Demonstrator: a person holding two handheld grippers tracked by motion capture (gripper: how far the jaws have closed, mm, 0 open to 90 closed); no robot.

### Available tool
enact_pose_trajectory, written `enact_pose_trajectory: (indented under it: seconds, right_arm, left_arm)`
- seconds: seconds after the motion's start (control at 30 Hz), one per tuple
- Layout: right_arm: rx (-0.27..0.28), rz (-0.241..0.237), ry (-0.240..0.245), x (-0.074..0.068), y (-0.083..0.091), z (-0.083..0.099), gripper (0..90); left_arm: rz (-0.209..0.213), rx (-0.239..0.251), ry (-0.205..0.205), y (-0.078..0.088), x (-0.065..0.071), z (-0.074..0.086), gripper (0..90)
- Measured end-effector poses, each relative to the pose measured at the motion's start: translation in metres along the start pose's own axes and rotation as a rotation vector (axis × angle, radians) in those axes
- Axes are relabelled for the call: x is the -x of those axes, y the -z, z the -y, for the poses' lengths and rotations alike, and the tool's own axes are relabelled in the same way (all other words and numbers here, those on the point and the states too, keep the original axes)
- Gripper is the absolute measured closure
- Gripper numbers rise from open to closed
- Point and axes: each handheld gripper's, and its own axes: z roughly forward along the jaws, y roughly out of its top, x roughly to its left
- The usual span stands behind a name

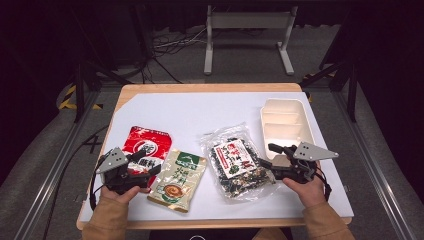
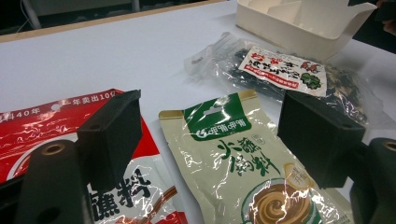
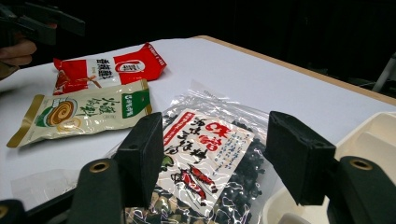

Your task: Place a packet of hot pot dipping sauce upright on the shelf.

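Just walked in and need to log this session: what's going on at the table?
A person holds a gripper in each hand over a white table. The left gripper hovers open at the red packet, beside the green-and-beige packet. The right gripper is open at the clear bag of dark dried food, next to the empty cream tray. Nothing is gripped.

The high view looks down from the near edge over the whole table (image 1: pixel 165 107). Each gripper view sits low and close above it, and both share the green packet (image 2: pixel 243 154).
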Motion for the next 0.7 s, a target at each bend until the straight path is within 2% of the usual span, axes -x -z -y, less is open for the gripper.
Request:
enact_pose_trajectory:
  seconds: [0.07, 0.13, 0.33, 0.47, 0.57, 0.7]
  right_arm:
    - [0.008, -0.002, -0.002, 0.0, -0.001, -0.001, 38.4]
    - [-0.005, -0.028, -0.026, -0.001, -0.003, -0.003, 39.2]
    - [-0.018, -0.031, -0.015, -0.006, -0.009, -0.012, 38.2]
    - [-0.029, -0.07, -0.014, -0.007, -0.017, -0.019, 36.9]
    - [-0.018, -0.124, -0.025, -0.009, -0.024, -0.027, 35.5]
    - [-0.032, -0.142, -0.012, -0.012, -0.032, -0.035, 34.9]
  left_arm:
    - [0.0, 0.0, 0.0, 0.001, 0.001, 0.0, 22.1]
    - [-0.002, 0.008, 0.005, 0.002, 0.001, -0.001, 22.1]
    - [-0.014, 0.012, 0.018, 0.004, -0.001, 0.0, 22.1]
    - [-0.018, 0.023, 0.034, 0.007, -0.003, 0.001, 22.2]
    - [-0.028, 0.025, 0.034, 0.009, -0.003, 0.002, 22.2]
    - [-0.035, 0.024, 0.035, 0.011, -0.003, 0.003, 22.2]
